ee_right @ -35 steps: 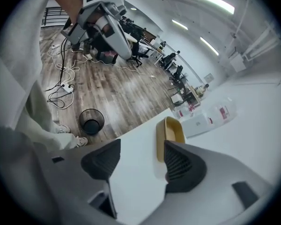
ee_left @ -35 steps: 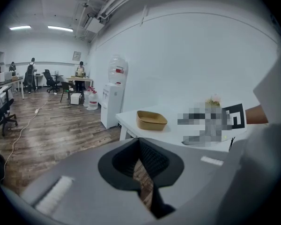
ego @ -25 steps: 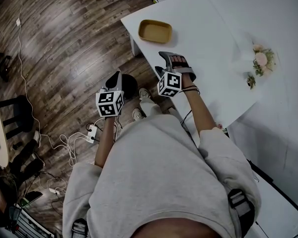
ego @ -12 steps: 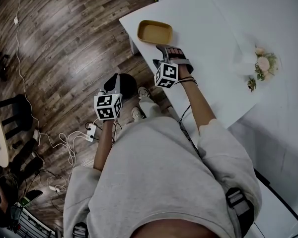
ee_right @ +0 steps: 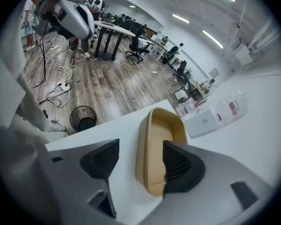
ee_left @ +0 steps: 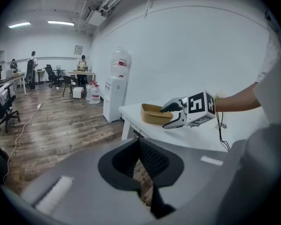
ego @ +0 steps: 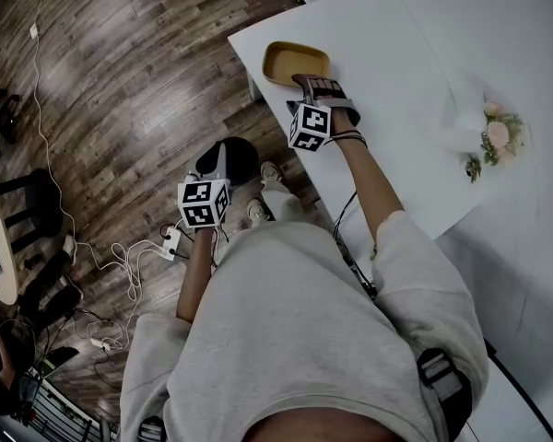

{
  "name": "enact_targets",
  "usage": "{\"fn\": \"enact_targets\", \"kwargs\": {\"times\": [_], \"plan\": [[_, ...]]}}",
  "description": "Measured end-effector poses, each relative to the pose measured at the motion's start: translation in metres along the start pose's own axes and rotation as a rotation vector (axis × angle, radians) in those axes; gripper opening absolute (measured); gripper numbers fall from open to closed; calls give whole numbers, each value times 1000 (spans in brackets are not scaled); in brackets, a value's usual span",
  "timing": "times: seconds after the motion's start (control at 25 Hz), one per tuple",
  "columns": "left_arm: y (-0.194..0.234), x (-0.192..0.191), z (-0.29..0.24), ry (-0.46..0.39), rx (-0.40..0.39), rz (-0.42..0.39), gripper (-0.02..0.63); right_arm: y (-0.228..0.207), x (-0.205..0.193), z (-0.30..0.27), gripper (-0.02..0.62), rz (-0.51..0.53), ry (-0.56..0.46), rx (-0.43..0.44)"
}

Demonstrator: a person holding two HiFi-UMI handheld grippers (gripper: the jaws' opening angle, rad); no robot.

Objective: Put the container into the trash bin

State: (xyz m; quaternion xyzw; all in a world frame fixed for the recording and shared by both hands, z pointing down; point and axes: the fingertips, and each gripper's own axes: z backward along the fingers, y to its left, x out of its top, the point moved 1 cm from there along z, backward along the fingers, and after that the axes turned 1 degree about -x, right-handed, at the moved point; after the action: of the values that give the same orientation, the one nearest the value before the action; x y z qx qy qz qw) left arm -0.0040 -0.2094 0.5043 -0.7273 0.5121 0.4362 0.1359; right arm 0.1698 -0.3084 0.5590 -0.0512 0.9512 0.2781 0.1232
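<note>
Right now my right fingers (ee_right: 180, 165) stand spread, one inside the container (ee_right: 166, 125) and one outside its near wall, pinching nothing. That wall is thin and sloped, so I judge a pinch could slip or tip it off the worktop (ego: 387, 53) edge, upper middle. My left fingers (ee_left: 152, 161) are closed, empty, near the bin (ego: 241, 162).
</note>
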Motion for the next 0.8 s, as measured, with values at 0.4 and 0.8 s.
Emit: {"fn": "enact_targets", "kwargs": {"times": [0.4, 0.8], "plan": [[7, -5, 2, 4, 29, 18, 11, -2, -2, -23, 274, -1, 5, 58], [10, -9, 7, 7, 48, 27, 11, -5, -4, -28, 95, 5, 21, 45]]}}
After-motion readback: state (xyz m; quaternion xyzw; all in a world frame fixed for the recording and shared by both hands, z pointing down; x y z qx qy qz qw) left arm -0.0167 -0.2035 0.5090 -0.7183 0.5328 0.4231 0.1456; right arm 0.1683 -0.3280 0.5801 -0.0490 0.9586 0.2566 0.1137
